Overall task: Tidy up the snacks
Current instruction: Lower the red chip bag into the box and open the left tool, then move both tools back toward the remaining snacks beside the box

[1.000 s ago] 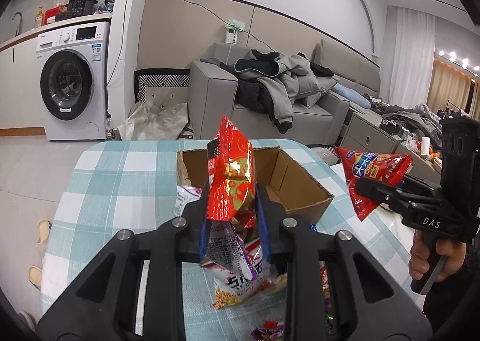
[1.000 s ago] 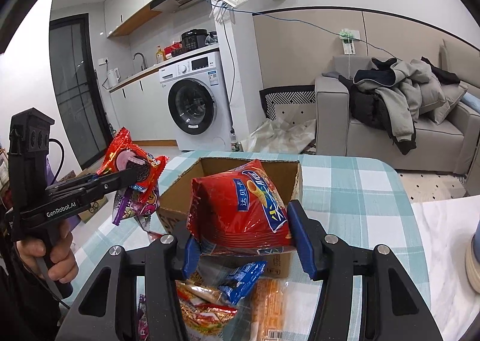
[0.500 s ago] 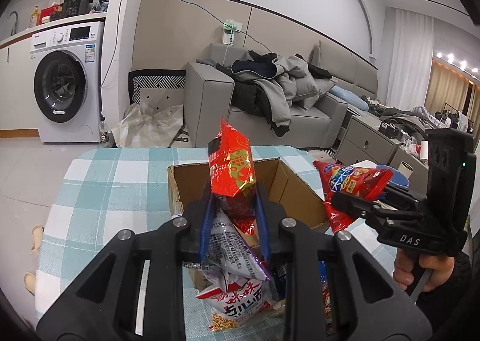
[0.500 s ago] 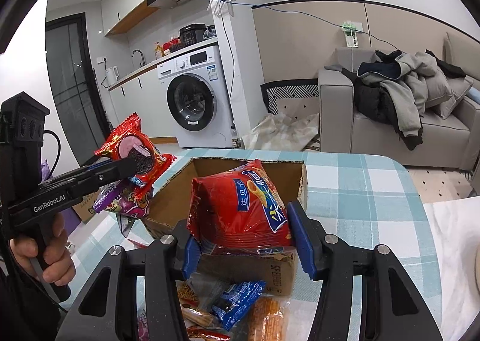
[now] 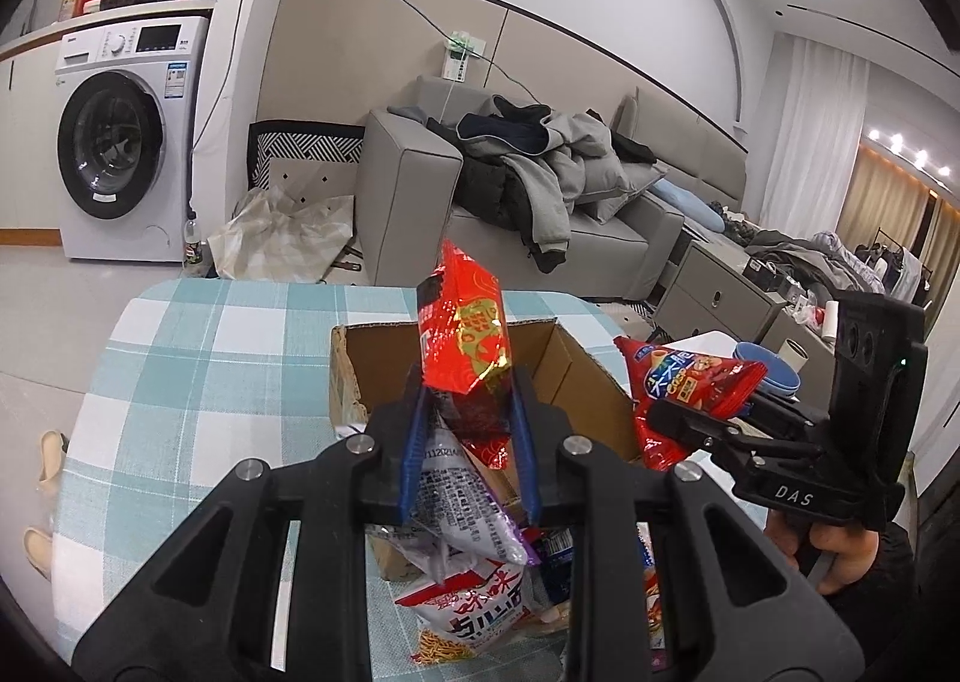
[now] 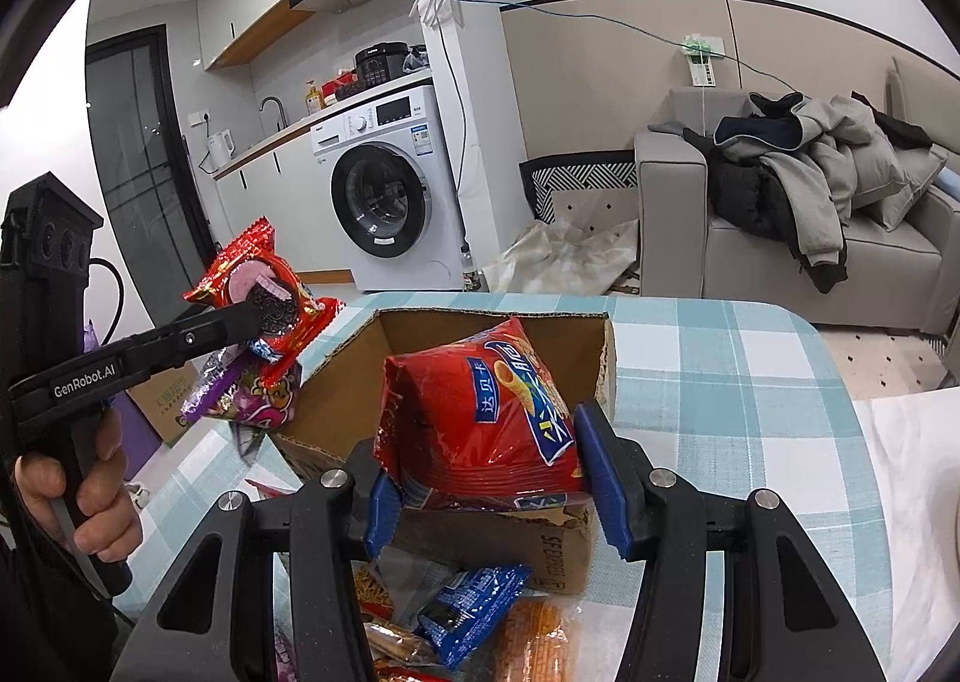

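Observation:
My left gripper [image 5: 468, 412] is shut on a red cookie packet [image 5: 465, 337], with a purple-and-white packet [image 5: 474, 508] hanging below it. It is held above the near left edge of the open cardboard box [image 5: 372, 358]. My right gripper [image 6: 486, 478] is shut on a red chip bag [image 6: 480, 412], held above the box's near wall [image 6: 540, 544]. The left gripper with its packets [image 6: 264, 298] shows in the right wrist view, the right gripper's chip bag [image 5: 684, 388] in the left wrist view. The box inside looks bare.
Several loose snack packets [image 6: 474, 616] lie on the checked tablecloth [image 5: 198, 382] in front of the box, among them a white noodle bag [image 5: 474, 616]. Blue bowls [image 5: 768, 370] stand at the table's right. A sofa and washing machine stand beyond the table.
Both grippers have lifted their snacks and moved forward toward the box. The box now sits closer and lower in both views. Grips are unchanged.

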`<state>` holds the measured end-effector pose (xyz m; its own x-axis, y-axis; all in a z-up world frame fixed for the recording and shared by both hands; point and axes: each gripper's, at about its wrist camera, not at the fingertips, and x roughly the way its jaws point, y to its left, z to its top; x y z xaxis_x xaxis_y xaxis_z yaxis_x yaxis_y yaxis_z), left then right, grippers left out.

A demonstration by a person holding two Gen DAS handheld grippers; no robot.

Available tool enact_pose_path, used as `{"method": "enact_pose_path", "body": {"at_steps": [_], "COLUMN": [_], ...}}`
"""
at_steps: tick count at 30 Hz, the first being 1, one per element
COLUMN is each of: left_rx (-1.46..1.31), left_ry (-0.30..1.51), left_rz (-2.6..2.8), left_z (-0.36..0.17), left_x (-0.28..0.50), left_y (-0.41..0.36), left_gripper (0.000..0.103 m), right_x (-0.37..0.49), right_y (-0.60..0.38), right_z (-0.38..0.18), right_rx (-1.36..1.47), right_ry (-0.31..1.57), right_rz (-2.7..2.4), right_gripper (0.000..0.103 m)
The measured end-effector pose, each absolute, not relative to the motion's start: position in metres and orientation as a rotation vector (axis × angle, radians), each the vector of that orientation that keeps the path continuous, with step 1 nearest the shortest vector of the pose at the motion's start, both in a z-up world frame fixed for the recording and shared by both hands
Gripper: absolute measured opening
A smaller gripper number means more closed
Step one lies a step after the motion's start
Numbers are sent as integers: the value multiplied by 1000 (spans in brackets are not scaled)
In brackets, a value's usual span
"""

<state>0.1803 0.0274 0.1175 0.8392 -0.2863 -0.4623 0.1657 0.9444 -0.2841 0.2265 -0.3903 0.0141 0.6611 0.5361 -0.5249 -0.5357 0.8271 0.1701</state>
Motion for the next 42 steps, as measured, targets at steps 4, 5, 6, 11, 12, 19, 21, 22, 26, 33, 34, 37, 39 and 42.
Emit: {"method": "enact_pose_path", "body": {"at_steps": [4,5,6,11,12,19,21,22,26,33,34,37,39,42], "left_rx": [-235,-232,-230,-225,-224,-188,-171,-162,-125,-99,-96,-87,-97,-91], "left_ry": [511,506,505,532,535,568,583,587,610,616,616,600,588,595], "left_rz": [-254,-255,-258,-264,-264,-256,-255,-250,-232,-215,-218,-189,-176,-169], "left_z": [119,120,119,113,112,101,97,96,86,82,82,88,90,91], "left_x": [186,188,191,208,210,218,221,223,230,230,227,217,207,193], "left_y": [23,22,20,12,11,4,1,0,-6,-8,-8,-5,-1,3], "left_gripper": [21,21,20,20,20,21,21,21,21,27,32,66,82,85], "right_x": [229,231,233,240,240,246,249,250,255,251,248,239,232,225], "right_y": [-391,-392,-392,-394,-394,-385,-381,-380,-376,-381,-382,-389,-395,-402], "right_z": [14,13,12,9,9,9,9,9,9,15,16,21,24,25], "right_rx": [3,4,6,14,14,17,17,17,20,11,3,-4,2,9], "right_ry": [593,595,598,599,599,594,595,595,602,584,578,565,557,561], "right_rz": [599,595,593,591,592,609,613,614,605,584,578,566,559,545], "right_gripper": [54,54,54,54,54,54,54,54,55,71,72,88,91,95]}}
